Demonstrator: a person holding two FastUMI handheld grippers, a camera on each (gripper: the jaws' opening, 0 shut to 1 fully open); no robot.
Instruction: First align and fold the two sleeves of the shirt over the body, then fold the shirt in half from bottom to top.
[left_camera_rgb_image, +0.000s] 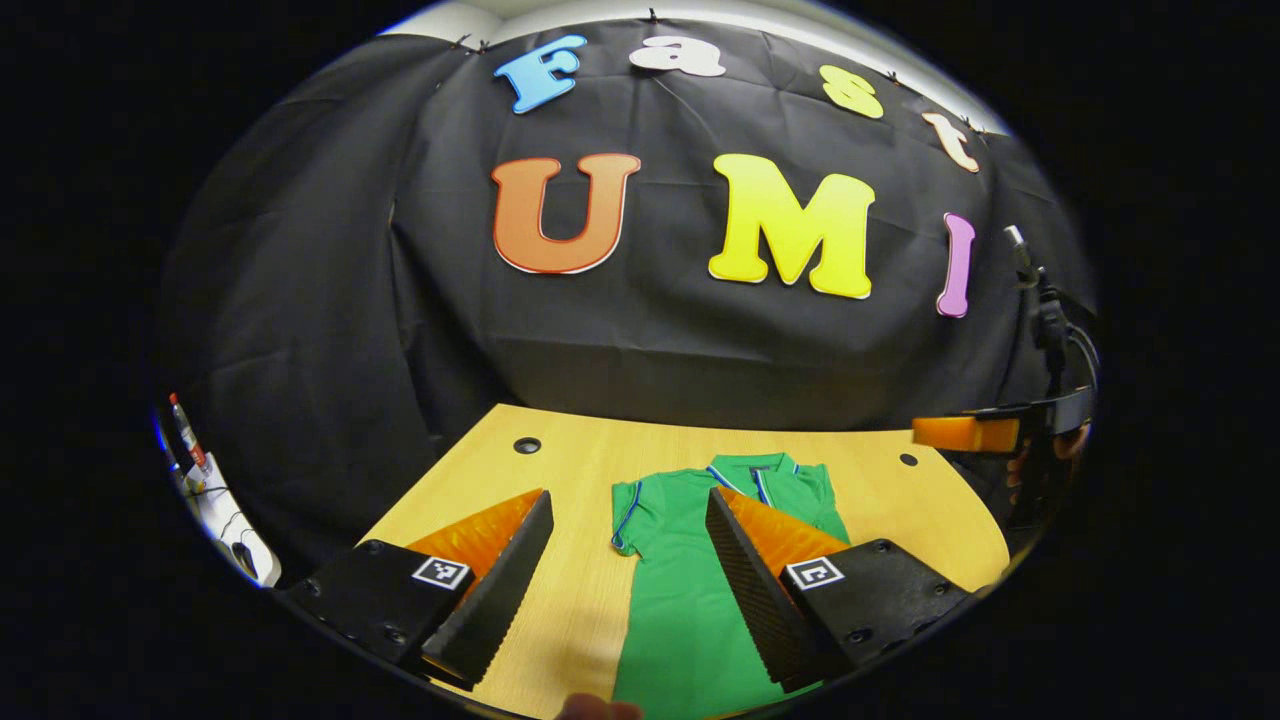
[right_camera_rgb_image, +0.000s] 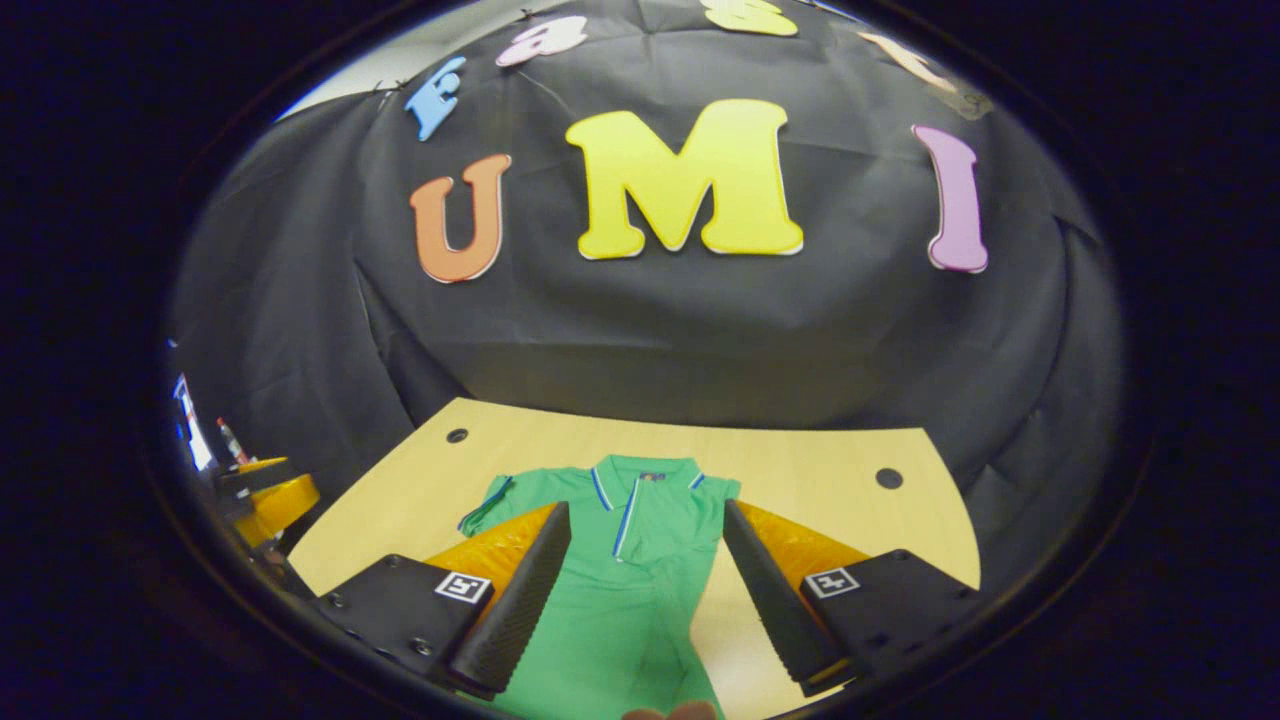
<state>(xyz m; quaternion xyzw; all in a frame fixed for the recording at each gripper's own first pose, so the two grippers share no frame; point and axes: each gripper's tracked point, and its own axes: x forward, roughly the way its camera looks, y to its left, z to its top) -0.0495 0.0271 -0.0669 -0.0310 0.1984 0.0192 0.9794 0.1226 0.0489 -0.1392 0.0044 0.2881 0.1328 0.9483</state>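
1. Green shirt lies flat on the wooden table, collar toward the black cloth wall, hem toward me.
2. Seen from the left gripper view, my left claw hangs above the shirt's left side with its fingers spread wide, gripping nothing. One finger is over bare wood just beside the shirt; the other is over the shirt's body.
3. Between those fingers I see the shirt's short left sleeve, edged with blue trim, lying on the table.
4. My right claw also has its fingers wide apart with nothing between them, over the shirt's middle. In the right gripper view the collar and blue-trimmed placket sit between the fingers.
5. In that view the sleeve on the shirt's left side pokes out beside one finger; the other finger is over the shirt's opposite edge, and I cannot make out a sleeve there.
6. Two dark round holes sit in the table beyond the shirt, one to each side of the collar.
7. Each claw also shows in the other's view, off to the side of the shirt.
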